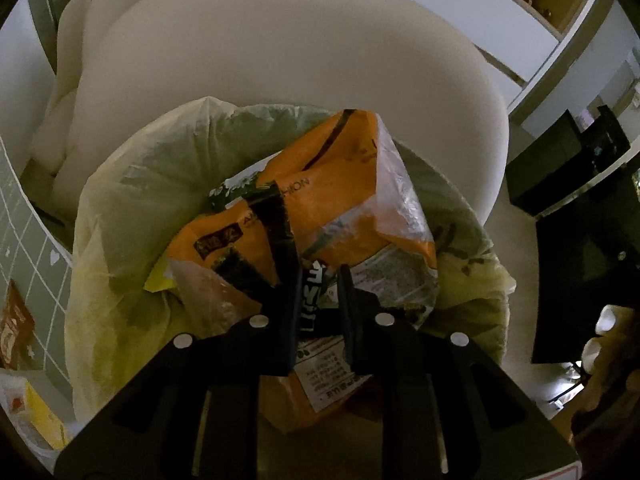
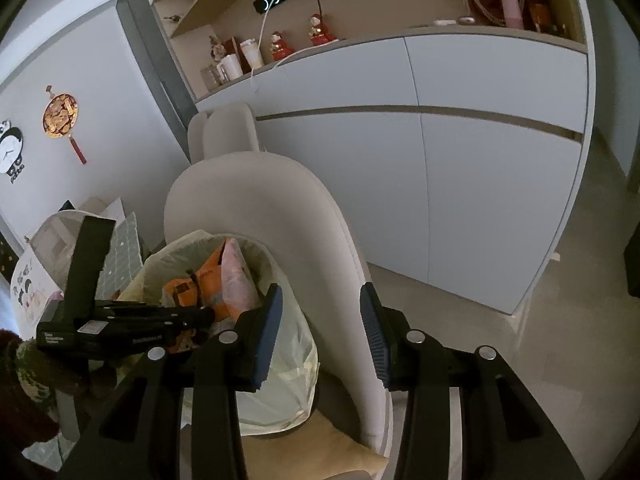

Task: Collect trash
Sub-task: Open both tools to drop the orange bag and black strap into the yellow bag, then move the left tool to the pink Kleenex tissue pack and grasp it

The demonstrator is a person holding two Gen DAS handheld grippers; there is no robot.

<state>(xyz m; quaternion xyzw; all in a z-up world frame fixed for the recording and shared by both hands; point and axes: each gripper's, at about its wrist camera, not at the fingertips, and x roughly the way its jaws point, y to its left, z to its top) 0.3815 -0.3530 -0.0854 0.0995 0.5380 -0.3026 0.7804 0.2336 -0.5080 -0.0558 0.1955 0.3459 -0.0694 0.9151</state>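
— Over the bin (image 1: 120, 208), what is the left gripper (image 1: 318, 300) doing?

— Its two dark fingers (image 1: 290, 304) are clenched on a crumpled orange snack bag (image 1: 320, 208), pinching a fold printed in black and white. The bag sits in the mouth of the bin, resting on the pale yellow-green liner (image 1: 104, 264) that is draped over the rim.

— Is the bag fully inside?

— No. Its upper end, with a clear plastic panel, sticks up above the liner's edge. The lower end with the white label lies under the gripper.

— And the right gripper (image 2: 322, 332)?

— Released. Its blue-padded fingers (image 2: 269, 332) stand well apart with nothing between them, held near the bin's right side, in front of the cream chair back (image 2: 280, 208).

— Can you see the left gripper from the right wrist view?

— Yes, its black body (image 2: 120, 320) reaches in from the left over the bin, with the orange bag (image 2: 200, 280) at its tip. A sleeve (image 2: 28, 364) shows at the left edge behind it.

— What is around the bin?

— The chair is just behind it, a white cabinet (image 2: 460, 184) stands beyond that, and a grey-green grid mat (image 1: 36, 232) lies to the left.
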